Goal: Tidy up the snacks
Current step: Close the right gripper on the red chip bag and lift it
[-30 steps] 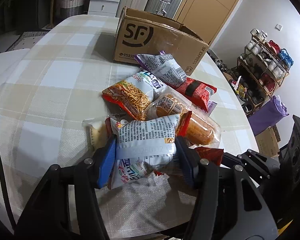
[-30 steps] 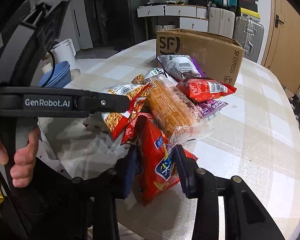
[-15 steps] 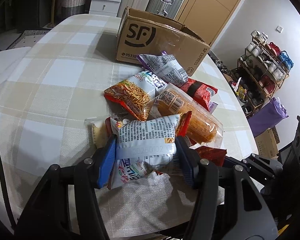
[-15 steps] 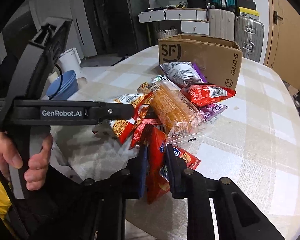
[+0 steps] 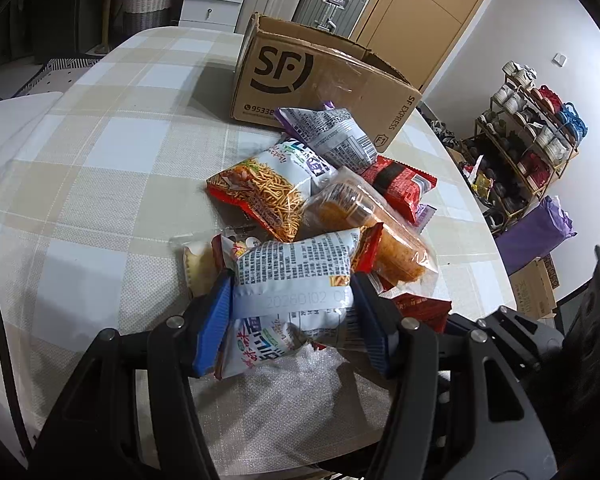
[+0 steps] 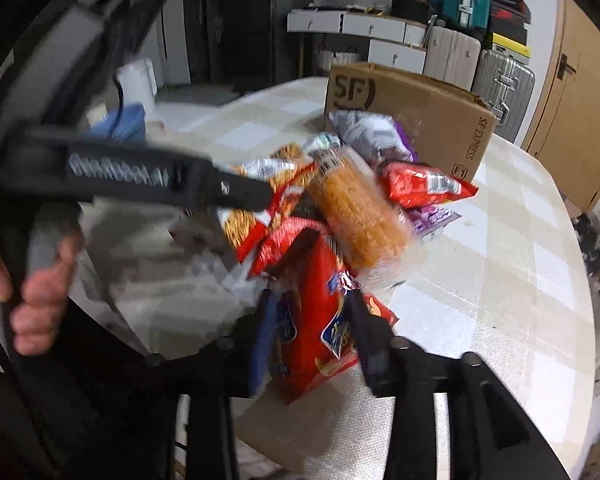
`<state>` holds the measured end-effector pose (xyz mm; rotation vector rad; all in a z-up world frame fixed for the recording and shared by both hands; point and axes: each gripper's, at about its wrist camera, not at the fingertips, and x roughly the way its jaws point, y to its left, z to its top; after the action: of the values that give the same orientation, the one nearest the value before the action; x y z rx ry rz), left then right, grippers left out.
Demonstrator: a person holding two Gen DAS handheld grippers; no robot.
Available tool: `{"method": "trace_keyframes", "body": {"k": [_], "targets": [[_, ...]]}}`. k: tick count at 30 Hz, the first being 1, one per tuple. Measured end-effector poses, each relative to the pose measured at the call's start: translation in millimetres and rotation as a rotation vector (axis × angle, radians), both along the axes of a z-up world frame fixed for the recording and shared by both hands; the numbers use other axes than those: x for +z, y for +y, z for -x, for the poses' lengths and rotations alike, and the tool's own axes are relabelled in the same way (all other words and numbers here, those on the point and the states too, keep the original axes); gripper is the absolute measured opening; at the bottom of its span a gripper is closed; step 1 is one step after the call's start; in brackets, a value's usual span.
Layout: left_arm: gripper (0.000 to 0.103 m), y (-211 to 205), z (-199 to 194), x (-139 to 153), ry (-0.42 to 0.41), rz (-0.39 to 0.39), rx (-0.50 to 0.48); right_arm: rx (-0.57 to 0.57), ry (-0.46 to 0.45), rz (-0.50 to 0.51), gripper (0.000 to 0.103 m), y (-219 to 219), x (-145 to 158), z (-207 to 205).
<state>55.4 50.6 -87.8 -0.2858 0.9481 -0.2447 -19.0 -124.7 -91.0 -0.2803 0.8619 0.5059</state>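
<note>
A pile of snack bags lies on the checked tablecloth in front of an open SF cardboard box. My left gripper is shut on a white snack bag with small print at the near edge of the pile. My right gripper is shut on a red snack bag, held upright at the near end of the pile. The pile holds an orange noodle-snack bag, a clear pack of orange cakes, a red bag and a grey-white bag.
The box also shows in the right wrist view. The left gripper's body and the hand on it fill the left of the right wrist view. A shoe rack stands past the table's right edge. Suitcases and drawers stand behind.
My right gripper closed on the red bag, then lifted and swung it; its view is now blurred. My left gripper still holds the white bag and has edged slightly toward the box.
</note>
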Motion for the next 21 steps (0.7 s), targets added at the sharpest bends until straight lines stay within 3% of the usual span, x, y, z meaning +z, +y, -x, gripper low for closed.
{"method": "trace_keyframes", "body": {"k": [5, 9, 15, 21], "targets": [[0.057, -1, 0, 0, 0.002, -0.004, 0.000, 0.002, 0.016, -0.002, 0.049, -2, -7, -6], [0.057, 0, 0, 0, 0.006, -0.003, -0.003, 0.019, -0.015, 0.118, 0.053, 9, -18, -6], [0.057, 3, -1, 0, 0.014, 0.010, 0.001, -0.009, 0.038, -0.035, 0.042, -6, -11, -13], [0.057, 5, 0, 0, 0.018, 0.020, -0.002, -0.029, 0.048, -0.127, 0.039, -20, -3, -11]]}}
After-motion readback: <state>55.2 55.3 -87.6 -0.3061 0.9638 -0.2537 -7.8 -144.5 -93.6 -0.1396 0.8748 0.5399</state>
